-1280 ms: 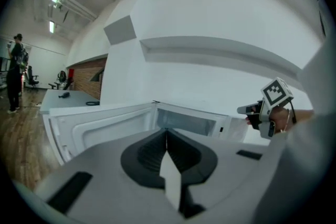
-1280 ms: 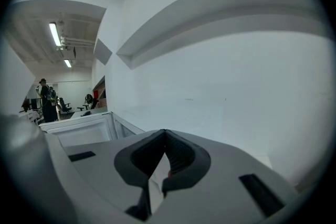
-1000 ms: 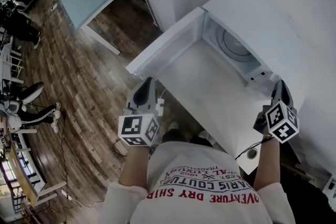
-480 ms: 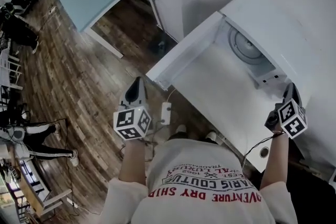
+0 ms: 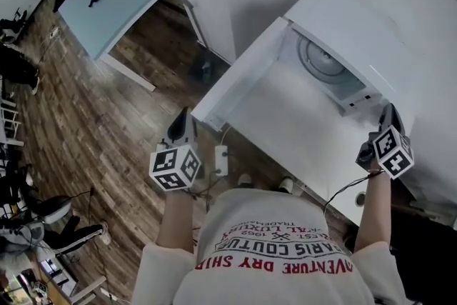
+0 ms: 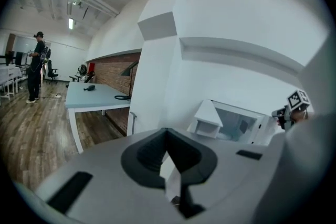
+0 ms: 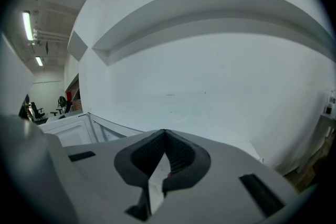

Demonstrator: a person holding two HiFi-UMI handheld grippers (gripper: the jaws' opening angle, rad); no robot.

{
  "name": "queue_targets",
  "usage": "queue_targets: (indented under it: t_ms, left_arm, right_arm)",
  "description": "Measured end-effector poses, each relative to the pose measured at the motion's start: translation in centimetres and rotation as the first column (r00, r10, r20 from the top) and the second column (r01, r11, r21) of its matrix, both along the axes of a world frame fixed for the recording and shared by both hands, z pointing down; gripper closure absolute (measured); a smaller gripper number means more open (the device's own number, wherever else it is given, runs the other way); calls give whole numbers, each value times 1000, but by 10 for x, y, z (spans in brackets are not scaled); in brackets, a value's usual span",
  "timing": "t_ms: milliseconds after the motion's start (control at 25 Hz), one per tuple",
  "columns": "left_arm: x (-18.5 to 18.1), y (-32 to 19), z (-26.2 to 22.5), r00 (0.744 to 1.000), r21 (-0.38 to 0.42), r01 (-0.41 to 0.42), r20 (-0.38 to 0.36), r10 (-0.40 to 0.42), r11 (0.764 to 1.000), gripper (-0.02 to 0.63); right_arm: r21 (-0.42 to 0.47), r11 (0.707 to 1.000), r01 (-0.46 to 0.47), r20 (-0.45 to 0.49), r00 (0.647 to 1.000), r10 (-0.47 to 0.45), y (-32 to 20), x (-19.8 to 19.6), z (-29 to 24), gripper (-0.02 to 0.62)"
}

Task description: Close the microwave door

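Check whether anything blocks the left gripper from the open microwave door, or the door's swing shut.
Nothing visible does. The left gripper sits just off the free end of the microwave door, only air between. The sweep to the cavity looks clear; the right gripper is beside the opening.

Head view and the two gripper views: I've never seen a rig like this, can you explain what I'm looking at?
No robot here: a person holds two grippers. The head view looks down from their head at the left gripper and right gripper, each carrying a marker cube. The other two pictures come from cameras riding on those grippers. Both pairs of fingers are together, holding nothing. Ahead, a white microwave stands on a white counter, its door swung open.
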State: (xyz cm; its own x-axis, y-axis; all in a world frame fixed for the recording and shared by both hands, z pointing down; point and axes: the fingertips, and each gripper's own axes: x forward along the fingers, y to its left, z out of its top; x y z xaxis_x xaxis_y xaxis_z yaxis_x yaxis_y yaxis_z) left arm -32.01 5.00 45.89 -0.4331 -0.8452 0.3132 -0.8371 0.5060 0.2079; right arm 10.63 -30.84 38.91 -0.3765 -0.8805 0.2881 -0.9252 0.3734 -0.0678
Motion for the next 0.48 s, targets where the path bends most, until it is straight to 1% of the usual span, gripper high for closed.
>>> queue_targets:
  t_ms: [80,160,240,360,480]
  left_arm:
    - [0,6,1,1000,6,16,-14,-16,1000,600]
    - [-2,13,3,999,-3,30,-14,-30,1000,600]
    - [2,11,4,1000,-15,25,-14,-25,1000,600]
    - [22,-3,6,999,-8,-4,-33,4,1000,600]
    - [42,-11,2,999,4,-31,-41,31,1000,600]
  right_arm:
    - [13,1000,4,-11,1000,-4,1,-6,1,583]
    - [28,999,17,-14,1000,-17,3,-17,4,583]
    - [27,999,25,-10,1000,-24,1,-19,6,583]
    - [2,1000,30,6,1000,-30,-3,-5,7,583]
    - [-9,999,54,-8,999,-54,-4,-2,7,583]
